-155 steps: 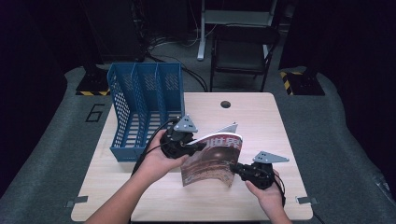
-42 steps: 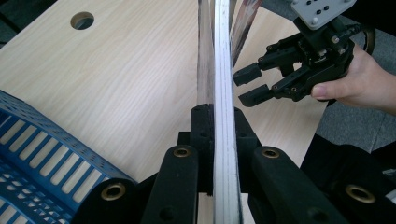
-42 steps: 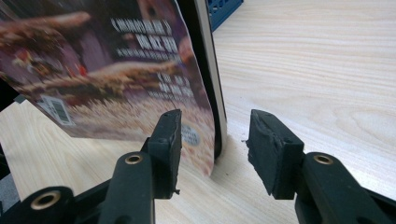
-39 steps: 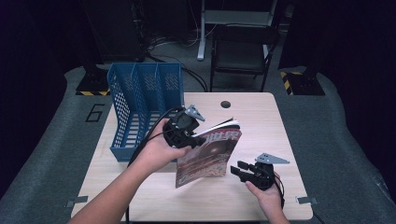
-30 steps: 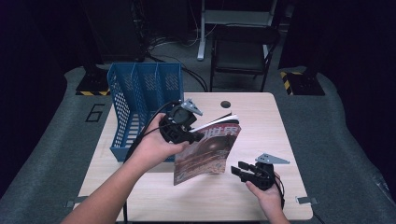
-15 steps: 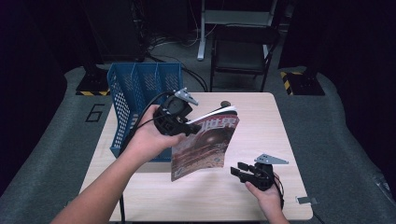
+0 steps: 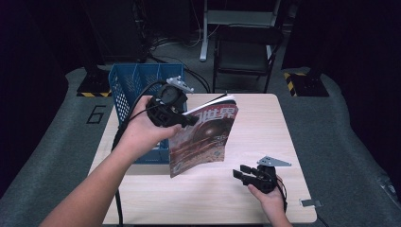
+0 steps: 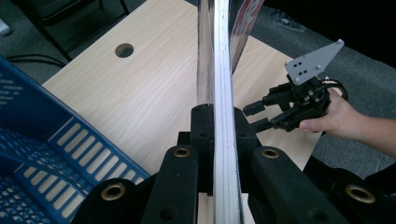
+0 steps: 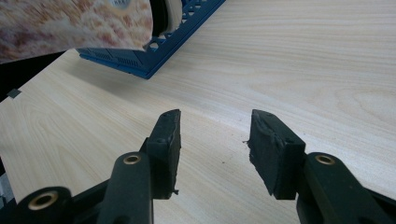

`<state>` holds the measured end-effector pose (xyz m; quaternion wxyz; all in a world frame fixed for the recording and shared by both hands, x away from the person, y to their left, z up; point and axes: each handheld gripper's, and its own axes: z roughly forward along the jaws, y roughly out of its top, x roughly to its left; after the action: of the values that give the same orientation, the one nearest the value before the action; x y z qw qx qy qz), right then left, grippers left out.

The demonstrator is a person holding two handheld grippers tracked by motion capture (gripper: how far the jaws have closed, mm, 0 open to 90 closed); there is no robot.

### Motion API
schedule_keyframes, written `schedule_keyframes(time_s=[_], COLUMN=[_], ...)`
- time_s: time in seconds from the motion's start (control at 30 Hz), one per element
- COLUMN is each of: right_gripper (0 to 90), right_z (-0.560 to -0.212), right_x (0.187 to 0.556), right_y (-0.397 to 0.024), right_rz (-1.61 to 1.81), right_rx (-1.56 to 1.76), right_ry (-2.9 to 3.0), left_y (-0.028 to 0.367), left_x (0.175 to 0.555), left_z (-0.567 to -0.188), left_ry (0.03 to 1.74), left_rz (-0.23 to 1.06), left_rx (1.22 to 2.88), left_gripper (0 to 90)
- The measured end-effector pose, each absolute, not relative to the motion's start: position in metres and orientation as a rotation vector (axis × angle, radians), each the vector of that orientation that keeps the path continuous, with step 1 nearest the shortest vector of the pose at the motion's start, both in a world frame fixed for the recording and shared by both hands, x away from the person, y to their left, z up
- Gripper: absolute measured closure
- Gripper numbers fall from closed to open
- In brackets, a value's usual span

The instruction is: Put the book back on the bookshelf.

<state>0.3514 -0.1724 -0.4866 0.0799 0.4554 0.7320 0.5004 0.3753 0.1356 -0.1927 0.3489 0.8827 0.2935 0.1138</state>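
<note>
A magazine (image 7: pixel 203 136) with a brown cover hangs in the air over the table's middle, held by its left edge. My left gripper (image 7: pixel 185 119) is shut on that edge beside the blue file rack (image 7: pixel 135 87). The left gripper view looks straight along the page stack (image 8: pixel 219 70), which is squeezed between the black jaws. My right gripper (image 7: pixel 239 174) rests low near the table's front right, open, with nothing between its pads (image 9: pixel 167 140). A corner of the magazine (image 9: pixel 74 23) hangs at the top left of the right gripper view.
The blue rack (image 8: pixel 42 154) has several upright slots and stands at the table's left. The wooden table (image 7: pixel 255 127) has a round cable hole (image 8: pixel 124 49) near its far edge. A black chair (image 7: pixel 243 52) stands behind the table.
My left hand has lifted the magazine off the table and carried it up and left toward the rack. It now hangs more upright. The right gripper has stayed put.
</note>
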Motion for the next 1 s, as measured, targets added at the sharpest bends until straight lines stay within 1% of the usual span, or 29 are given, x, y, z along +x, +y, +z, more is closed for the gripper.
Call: schedule_keyframes(time_s=[0.57,0.87,1.0], right_gripper=[53.6,53.5,53.5], right_z=[-0.488,-0.488,-0.488], right_x=[0.351,0.351,0.351], right_y=[-0.172,-0.171,-0.171], right_rz=[1.494,1.489,1.488], right_rx=[1.337,1.338,1.338], right_ry=[2.214,2.220,2.221], left_y=[0.156,0.167,0.172], left_x=[0.380,0.384,0.387], left_z=[-0.171,-0.166,-0.164], left_ry=[0.830,0.883,0.895], left_rz=[0.315,0.318,0.340], left_rx=[2.247,2.214,2.208], left_gripper=[84.2,84.2,84.2])
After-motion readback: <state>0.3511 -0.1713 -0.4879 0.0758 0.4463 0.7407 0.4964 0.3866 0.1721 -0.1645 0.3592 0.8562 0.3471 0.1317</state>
